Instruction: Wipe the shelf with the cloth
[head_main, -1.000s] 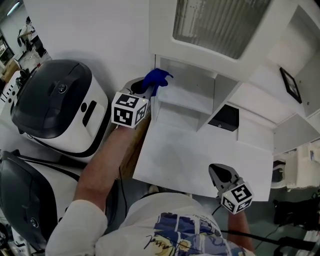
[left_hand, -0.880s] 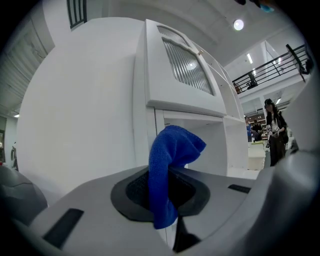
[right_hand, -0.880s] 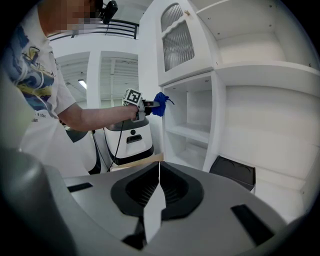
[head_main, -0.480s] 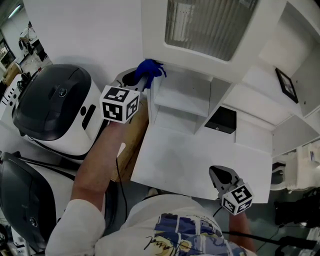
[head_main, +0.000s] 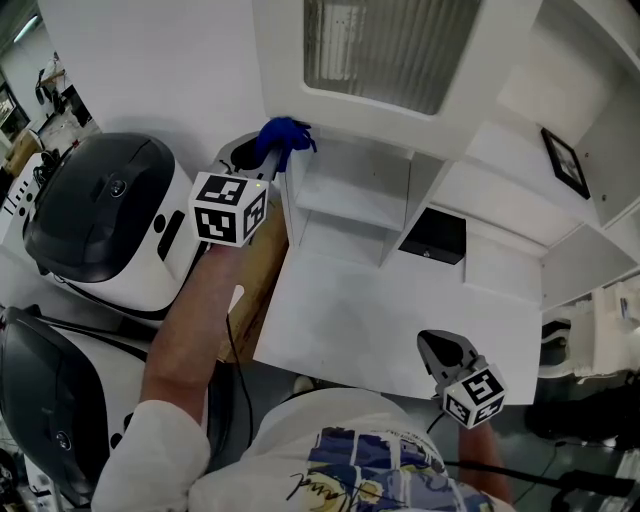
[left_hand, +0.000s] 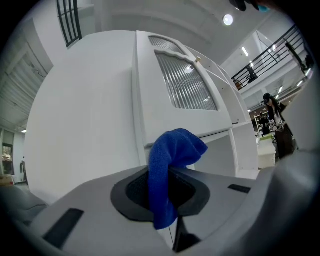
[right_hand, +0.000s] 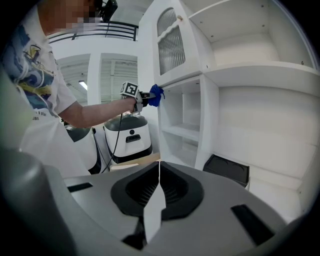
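Left gripper view: cloth (left_hand: 170, 165) is clamped between shut fingers (left_hand: 136, 192) of left gripper (head_main: 260, 157), just outside shelf (head_main: 345, 208), at left edge of cabinet (head_main: 283, 100). Long axis is stood upright, tip flopped toward shelf. Risk: cloth could be pulled free under wiping pressure; cabinet edge could be struck. Fingers of right gripper (right_hand: 158, 172) are closed on nothing.

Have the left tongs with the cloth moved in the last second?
Yes. The left tongs, shut on the blue cloth, have climbed the shelf unit's left upright toward the underside of the glass-door cabinet.

Blue cloth (head_main: 281, 134), white shelf (head_main: 345, 208)
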